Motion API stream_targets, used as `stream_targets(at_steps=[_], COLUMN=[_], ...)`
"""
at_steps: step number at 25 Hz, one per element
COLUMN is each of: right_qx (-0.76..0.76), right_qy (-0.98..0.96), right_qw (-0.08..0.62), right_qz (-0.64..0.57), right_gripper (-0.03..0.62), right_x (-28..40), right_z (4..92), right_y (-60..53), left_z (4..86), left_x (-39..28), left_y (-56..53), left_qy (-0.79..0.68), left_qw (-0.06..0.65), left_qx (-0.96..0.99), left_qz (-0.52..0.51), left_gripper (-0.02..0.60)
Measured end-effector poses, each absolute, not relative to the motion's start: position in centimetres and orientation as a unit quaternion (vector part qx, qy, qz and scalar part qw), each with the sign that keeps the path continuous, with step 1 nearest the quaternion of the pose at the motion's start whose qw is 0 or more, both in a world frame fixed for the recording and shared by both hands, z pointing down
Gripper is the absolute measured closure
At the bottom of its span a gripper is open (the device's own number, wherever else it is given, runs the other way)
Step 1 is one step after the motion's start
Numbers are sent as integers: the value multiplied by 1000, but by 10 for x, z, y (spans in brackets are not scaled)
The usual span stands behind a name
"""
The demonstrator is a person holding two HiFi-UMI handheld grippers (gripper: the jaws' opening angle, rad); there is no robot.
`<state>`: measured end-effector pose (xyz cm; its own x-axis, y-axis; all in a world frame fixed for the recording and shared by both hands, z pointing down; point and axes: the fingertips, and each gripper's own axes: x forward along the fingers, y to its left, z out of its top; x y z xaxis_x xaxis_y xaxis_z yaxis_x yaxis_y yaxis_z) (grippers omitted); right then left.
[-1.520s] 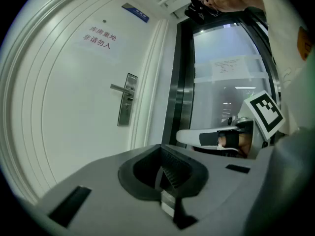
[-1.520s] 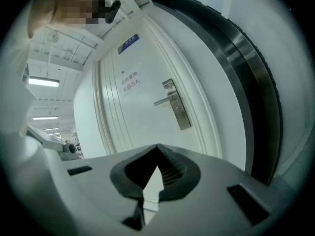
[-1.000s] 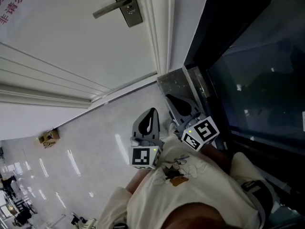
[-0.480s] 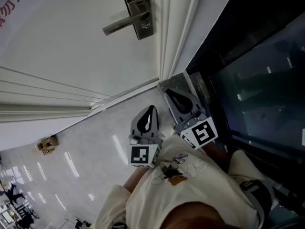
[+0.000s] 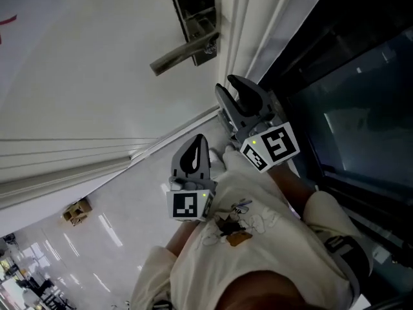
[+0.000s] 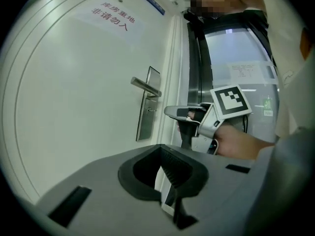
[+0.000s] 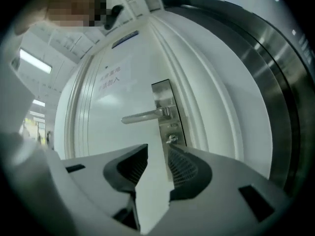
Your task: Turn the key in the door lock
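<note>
A white door carries a steel lock plate (image 7: 169,113) with a lever handle (image 7: 143,116). A small key (image 7: 172,139) sticks out of the plate below the lever. My right gripper (image 7: 156,154) points level at the key from a short way off, jaws opening, nothing between them. In the head view the right gripper (image 5: 231,86) is raised just below the lock plate (image 5: 193,15) and handle (image 5: 184,53). My left gripper (image 5: 195,148) hangs lower and further from the door, fingertips together and empty. The left gripper view shows its own jaws (image 6: 165,154), the right gripper (image 6: 189,113) and the plate (image 6: 146,107).
Right of the door frame stands a dark glass panel (image 5: 352,108) in a metal frame. A small cardboard box (image 5: 77,212) lies on the glossy floor (image 5: 122,192) by the door's foot. A printed notice (image 6: 112,19) hangs high on the door.
Both grippers have moved up and toward the lock, the right one further. The right jaws, shut a second ago, now stand apart. The lock plate sits nearer in the head view.
</note>
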<state>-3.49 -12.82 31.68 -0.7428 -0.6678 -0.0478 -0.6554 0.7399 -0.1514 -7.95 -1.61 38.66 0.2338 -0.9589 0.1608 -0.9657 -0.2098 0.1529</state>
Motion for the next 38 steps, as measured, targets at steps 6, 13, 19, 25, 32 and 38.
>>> stream_targets(at_steps=[6, 13, 19, 25, 32, 38], right_qx=[-385, -376, -346, -349, -360, -366], right_qy=[883, 735, 707, 708, 706, 716], right_qw=[-136, -254, -298, -291, -295, -291], right_qz=[231, 505, 539, 540, 534, 519], right_gripper=[450, 451, 453, 499, 531, 574], right_x=[-57, -71, -78, -81, -83, -82], right_z=[311, 313, 325, 325, 325, 324], right_y=[-154, -180, -194, -194, -196, -198], left_z=[378, 381, 378, 379, 381, 382], left_x=[-92, -105, -110, -113, -113, -114], left_y=[-32, -46, -51, -51, -51, -52], left_qy=[-625, -633, -638, -640, -639, -639], left_qw=[109, 98, 97, 97, 100, 104], left_qx=[773, 768, 764, 762, 762, 762], left_qz=[11, 8, 5, 2, 0, -2], left_gripper=[575, 575, 575, 575, 575, 575])
